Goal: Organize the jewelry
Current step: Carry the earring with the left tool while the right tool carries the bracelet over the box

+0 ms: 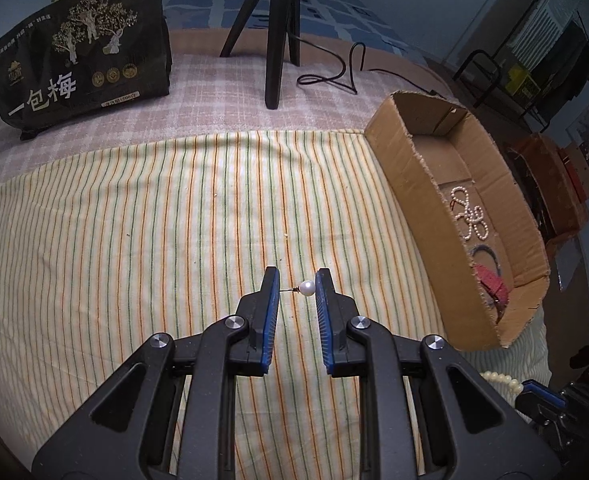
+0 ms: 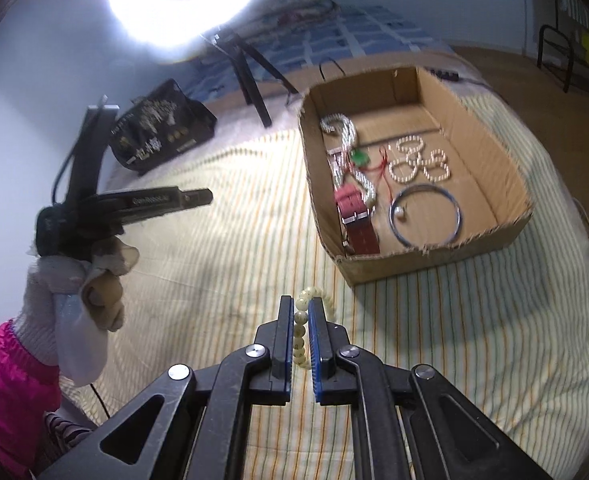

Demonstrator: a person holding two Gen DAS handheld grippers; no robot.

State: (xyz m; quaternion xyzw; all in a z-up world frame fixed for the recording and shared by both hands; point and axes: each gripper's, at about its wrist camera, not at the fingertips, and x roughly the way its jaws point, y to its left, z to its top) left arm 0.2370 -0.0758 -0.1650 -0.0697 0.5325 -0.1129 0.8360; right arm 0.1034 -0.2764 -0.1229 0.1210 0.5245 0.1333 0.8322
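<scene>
Nearest, the right gripper (image 2: 299, 312) is pressed together on a bead bracelet (image 2: 300, 330): cream round beads, smooth and glossy, strung in a loop. Several beads sit between the blue ribbed pads, and the rest of the loop curls past the tips above the striped sheet (image 2: 214, 280). Risk as I judge it: round, hard beads can roll out of a pinch on so few of them, and the hanging part may swing and snag the box rim.

The left gripper (image 1: 297, 289) pinches a pearl earring (image 1: 306, 288) end to end, a small white ball on a thin wire post. The pearl touches the right-hand pad, and the post tip meets the other. That hold looks fragile to me. A slight tilt or loosening could let it drop, and a piece that small would be hard to find on the soft, wrinkled cloth. The post could also bend.

Further off is the cardboard box (image 2: 434, 258), with rough torn edges and low walls. It sits open at the right of the sheet. Inside lie a looped pearl string (image 2: 416, 162), a metal bangle (image 2: 426, 216) with a small pearl inside its ring, a red strap (image 2: 356, 216) with a buckle, and a sparkly chain (image 2: 348, 136). Anything dropped carelessly could tangle with these.

Beyond are a glossy dark bag (image 1: 82, 56), black tripod legs (image 1: 274, 40) and a looping cable (image 1: 334, 76).
</scene>
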